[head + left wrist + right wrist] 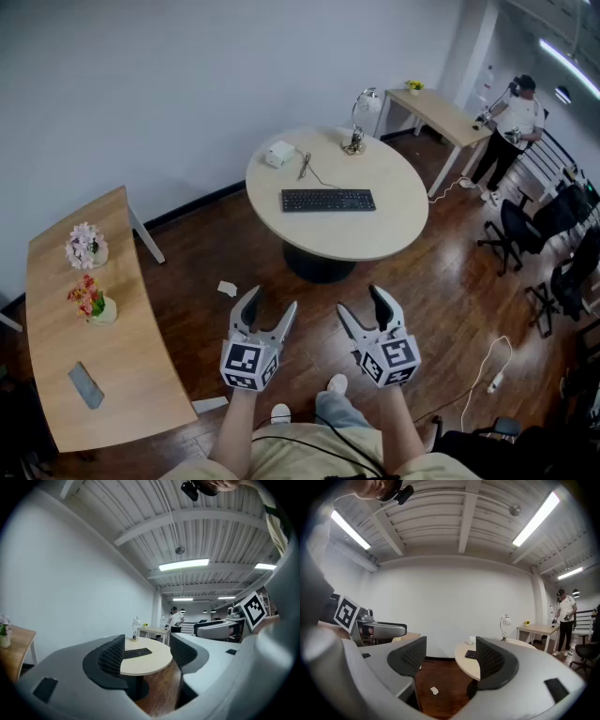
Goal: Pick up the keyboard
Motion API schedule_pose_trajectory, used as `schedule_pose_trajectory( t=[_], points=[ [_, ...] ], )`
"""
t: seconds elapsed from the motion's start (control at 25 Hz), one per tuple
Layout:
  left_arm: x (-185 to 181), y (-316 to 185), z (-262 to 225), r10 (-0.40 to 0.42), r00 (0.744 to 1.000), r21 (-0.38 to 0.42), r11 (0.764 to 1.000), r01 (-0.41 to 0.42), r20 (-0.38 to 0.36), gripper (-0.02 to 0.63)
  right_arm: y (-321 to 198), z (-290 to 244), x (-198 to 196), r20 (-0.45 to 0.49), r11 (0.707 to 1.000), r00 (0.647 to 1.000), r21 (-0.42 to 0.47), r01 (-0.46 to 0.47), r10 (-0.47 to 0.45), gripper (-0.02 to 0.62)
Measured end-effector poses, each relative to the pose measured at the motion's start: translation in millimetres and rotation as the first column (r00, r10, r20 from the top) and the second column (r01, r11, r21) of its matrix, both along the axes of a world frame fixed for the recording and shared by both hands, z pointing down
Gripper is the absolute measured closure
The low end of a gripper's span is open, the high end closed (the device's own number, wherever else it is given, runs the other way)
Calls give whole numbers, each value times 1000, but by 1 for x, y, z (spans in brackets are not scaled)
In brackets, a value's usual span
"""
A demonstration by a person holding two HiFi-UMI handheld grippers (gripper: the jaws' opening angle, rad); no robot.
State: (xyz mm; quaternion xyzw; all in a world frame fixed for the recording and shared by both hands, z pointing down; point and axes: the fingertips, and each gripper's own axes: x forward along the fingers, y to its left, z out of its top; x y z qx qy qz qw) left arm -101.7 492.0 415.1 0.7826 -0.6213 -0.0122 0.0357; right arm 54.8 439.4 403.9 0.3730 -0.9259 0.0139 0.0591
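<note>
A black keyboard [328, 200] lies flat on the round light-wood table [375, 239], some way ahead of me. It shows small between the jaws in the left gripper view [137, 653] and partly behind the right jaw in the right gripper view [470, 654]. My left gripper [270, 310] and right gripper [362, 307] are held side by side over the wooden floor, well short of the table. Both stand open with nothing between their jaws.
On the round table are a white box [278, 154], a desk lamp [359, 117] and a cable. A curved desk [131, 375] at left carries two flower pots and a grey phone. A scrap of paper [227, 289] lies on the floor. A person [509, 127] stands at the far right by another table and office chairs.
</note>
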Motion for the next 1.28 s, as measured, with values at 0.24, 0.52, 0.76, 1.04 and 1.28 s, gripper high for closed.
schedule_pose_trajectory(
  t=[0.24,0.52,0.76,1.04,1.28],
  points=[
    [6,-30,11,-5,1000,-35,999,6,17,325,-58,14,27,94,995,993,-71,-66,73,253],
    [24,-122,1,-15,995,-57,998,21,97,325,-158,12,29,168,998,986,-70,9,3,253],
    [63,-210,-10,4,991,-52,999,3,134,325,-260,3,88,227,996,973,-77,-33,50,253],
    [96,-285,6,19,992,-96,995,-6,126,325,-332,29,129,231,989,970,-136,-51,82,253],
    [125,-323,15,27,990,-129,992,-9,141,325,-364,46,139,239,985,970,-171,-6,47,253]
  ],
)
